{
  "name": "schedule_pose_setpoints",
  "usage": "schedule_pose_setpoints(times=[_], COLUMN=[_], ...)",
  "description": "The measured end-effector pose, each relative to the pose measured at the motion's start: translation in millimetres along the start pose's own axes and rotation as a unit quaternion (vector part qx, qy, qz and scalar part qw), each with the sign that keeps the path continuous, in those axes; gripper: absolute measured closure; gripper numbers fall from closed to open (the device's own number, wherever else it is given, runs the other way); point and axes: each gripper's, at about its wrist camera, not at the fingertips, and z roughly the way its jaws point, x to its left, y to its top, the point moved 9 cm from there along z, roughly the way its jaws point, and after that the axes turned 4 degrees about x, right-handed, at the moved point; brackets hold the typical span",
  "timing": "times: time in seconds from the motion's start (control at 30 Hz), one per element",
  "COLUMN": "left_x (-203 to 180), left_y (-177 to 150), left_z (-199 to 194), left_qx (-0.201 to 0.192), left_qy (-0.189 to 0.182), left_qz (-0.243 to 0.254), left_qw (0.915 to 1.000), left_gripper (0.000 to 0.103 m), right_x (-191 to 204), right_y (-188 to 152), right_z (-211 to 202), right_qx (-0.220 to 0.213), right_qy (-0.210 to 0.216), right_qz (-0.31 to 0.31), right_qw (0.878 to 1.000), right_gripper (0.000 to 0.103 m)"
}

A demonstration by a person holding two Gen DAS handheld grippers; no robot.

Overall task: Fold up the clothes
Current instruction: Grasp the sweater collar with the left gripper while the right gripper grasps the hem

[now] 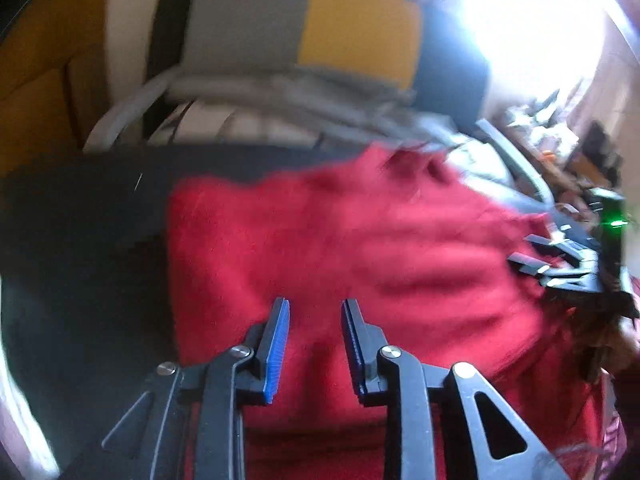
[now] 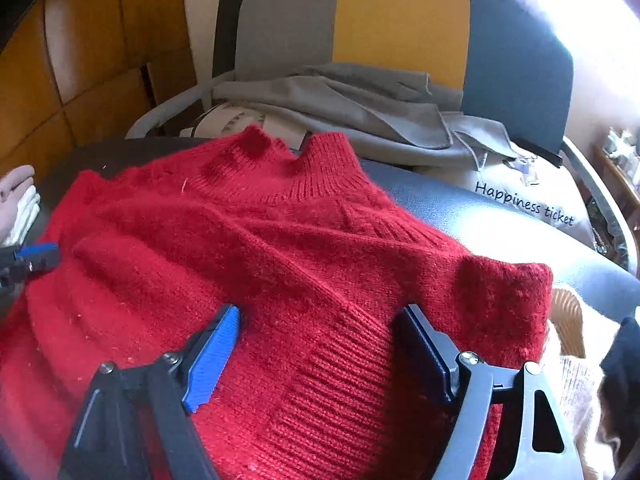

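A red knitted sweater [image 2: 280, 240] lies spread on a dark table [image 2: 460, 208], its collar at the far side and a folded sleeve with a ribbed cuff nearest me. My right gripper [image 2: 320, 314] hangs open just above that ribbed part, and its pads press on nothing. The left wrist view is blurred. There my left gripper [image 1: 315, 308] is open over the sweater [image 1: 360, 240], with nothing between its blue pads. The right gripper [image 1: 560, 264] shows at the sweater's right edge. The left gripper [image 2: 36, 256] shows at its left edge.
Behind the table stands a chair [image 2: 400, 20] with a grey, yellow and blue back, with a grey cloth [image 2: 360, 116] and a printed cushion [image 2: 528, 200] on it. Folded pale clothes [image 2: 20, 204] lie at the left. A wicker basket [image 2: 568, 312] sits at the right, wooden panels [image 2: 80, 60] at the back left.
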Motion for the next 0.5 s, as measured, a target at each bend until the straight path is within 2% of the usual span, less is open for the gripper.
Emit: schedule_pose_setpoints(times=[0.07, 0.17, 0.3, 0.33, 0.4, 0.43, 0.5], left_x=[-10, -16, -16, -16, -15, -15, -11], left_y=[24, 61, 80, 83, 88, 89, 94], left_z=[-1, 25, 76, 86, 103, 111, 122], left_qx=[-0.017, -0.012, 0.047, 0.057, 0.075, 0.084, 0.092], left_qy=[-0.016, -0.029, -0.027, -0.03, -0.036, -0.051, -0.051], left_qz=[0.036, 0.073, 0.111, 0.114, 0.12, 0.119, 0.121], left_qw=[0.9991, 0.9968, 0.9923, 0.9913, 0.9893, 0.988, 0.9871], left_gripper=[0.072, 0.068, 0.067, 0.067, 0.066, 0.064, 0.062], right_x=[3, 0, -13, -14, -14, -15, -20], right_y=[10, 38, 75, 81, 90, 93, 99], right_z=[-9, -18, 2, 10, 27, 36, 53], right_qx=[-0.002, -0.02, -0.016, -0.009, 0.008, 0.014, 0.026], right_qy=[0.034, 0.087, 0.116, 0.115, 0.11, 0.113, 0.121], right_qz=[-0.002, 0.01, 0.031, 0.026, 0.013, 0.013, 0.017], right_qw=[0.999, 0.996, 0.993, 0.993, 0.994, 0.993, 0.992], right_gripper=[0.022, 0.021, 0.022, 0.024, 0.044, 0.046, 0.046])
